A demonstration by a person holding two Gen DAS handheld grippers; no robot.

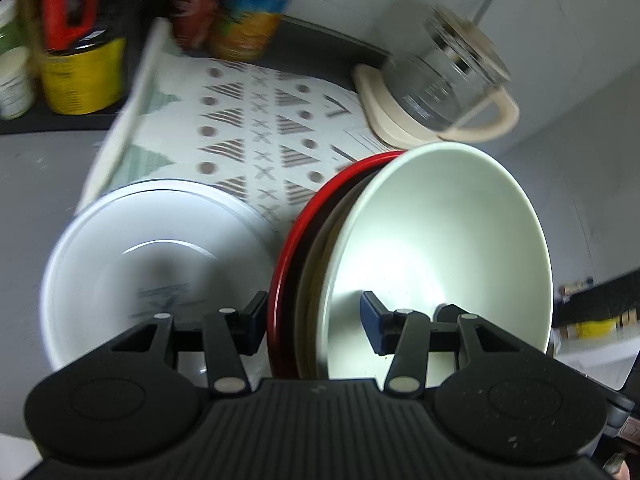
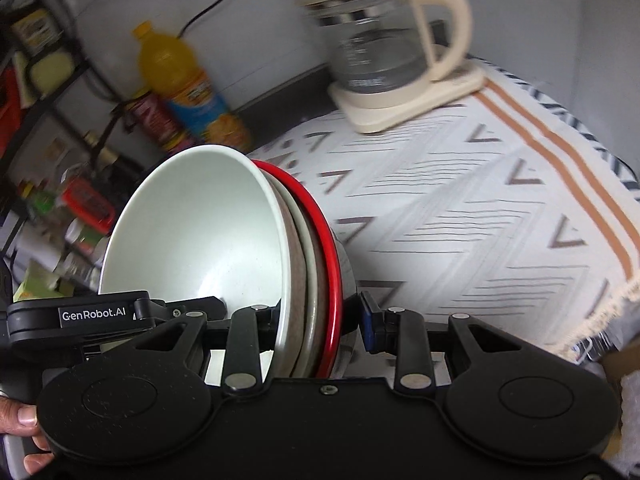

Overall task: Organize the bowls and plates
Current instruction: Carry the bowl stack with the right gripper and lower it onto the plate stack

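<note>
pale bowl point(image 1: 440, 248) nested in red plate point(image 1: 288, 248).

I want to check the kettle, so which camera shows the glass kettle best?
The right wrist view: the glass kettle shows whole, with lid, handle and cream base, on the patterned cloth. The left wrist view shows it smaller, tilted and more blurred near the top edge.
</note>
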